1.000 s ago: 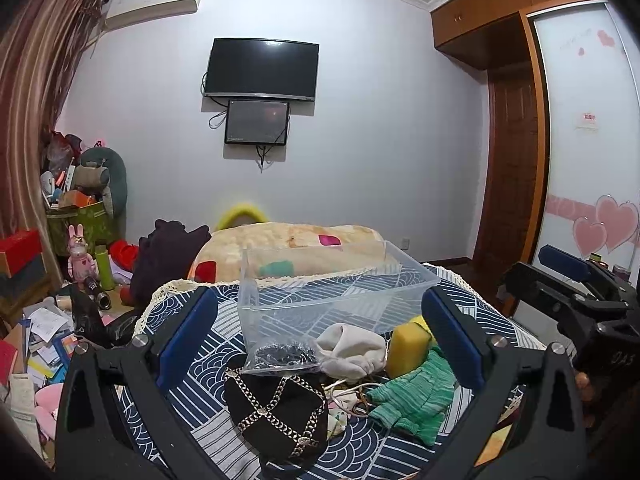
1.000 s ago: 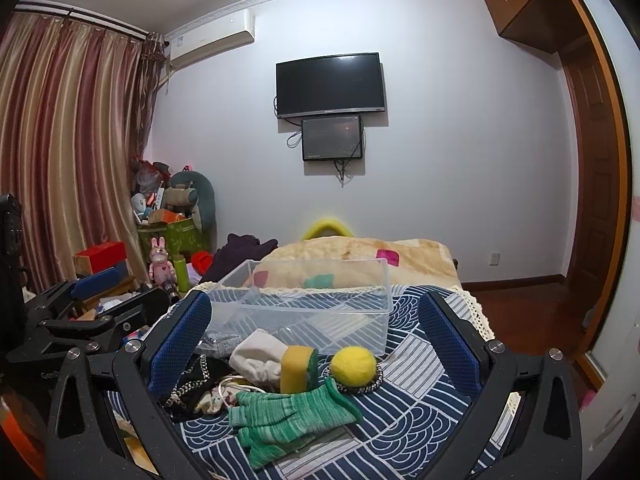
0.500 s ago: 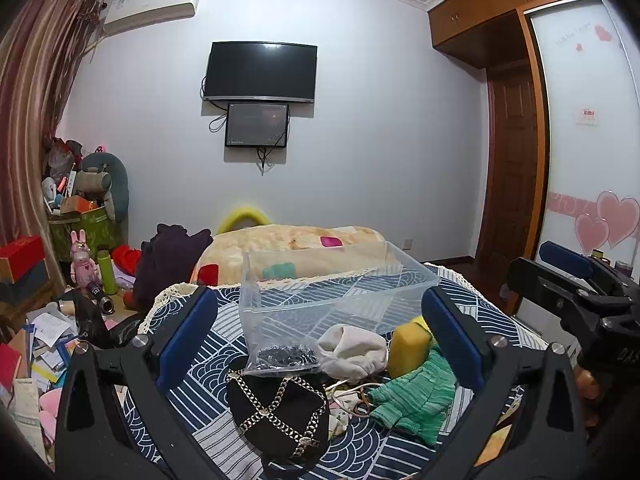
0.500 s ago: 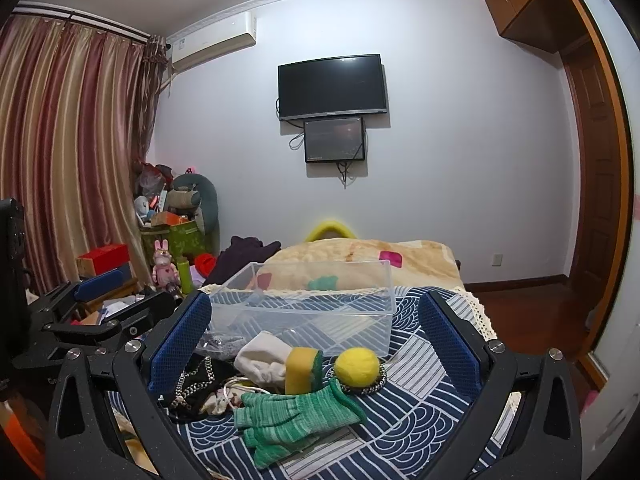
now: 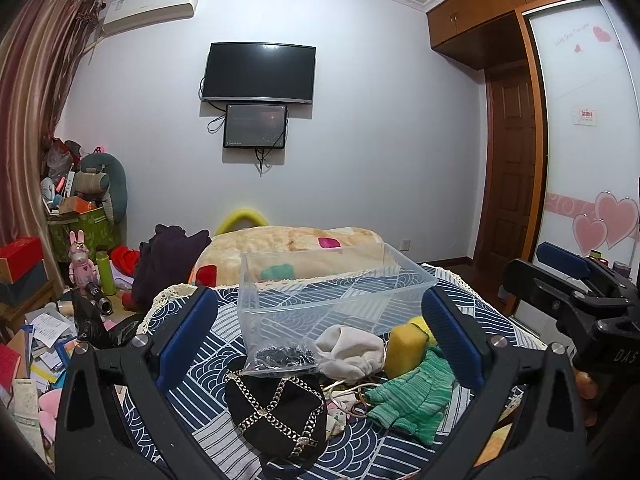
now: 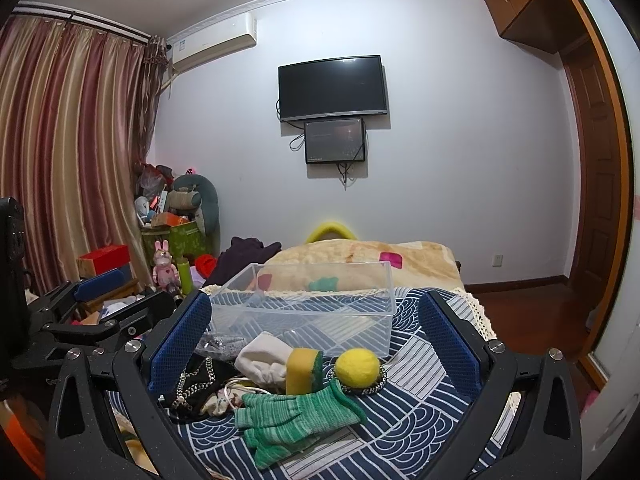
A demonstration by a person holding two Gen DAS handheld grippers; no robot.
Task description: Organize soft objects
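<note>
Right gripper (image 6: 316, 344) nearer green knitted glove (image 6: 296, 420); glove's long axis probably crosswise below spread fingers; left gripper (image 5: 318, 340) likewise spread.

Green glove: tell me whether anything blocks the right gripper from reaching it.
Nothing visible does. The green glove lies uncovered at the near edge of the pile, between the open fingers of the right gripper, ahead of the sponge.

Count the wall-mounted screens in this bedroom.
2. The large black television hangs high on the white wall; the smaller dark monitor hangs directly beneath it. Neither is hidden.
</note>
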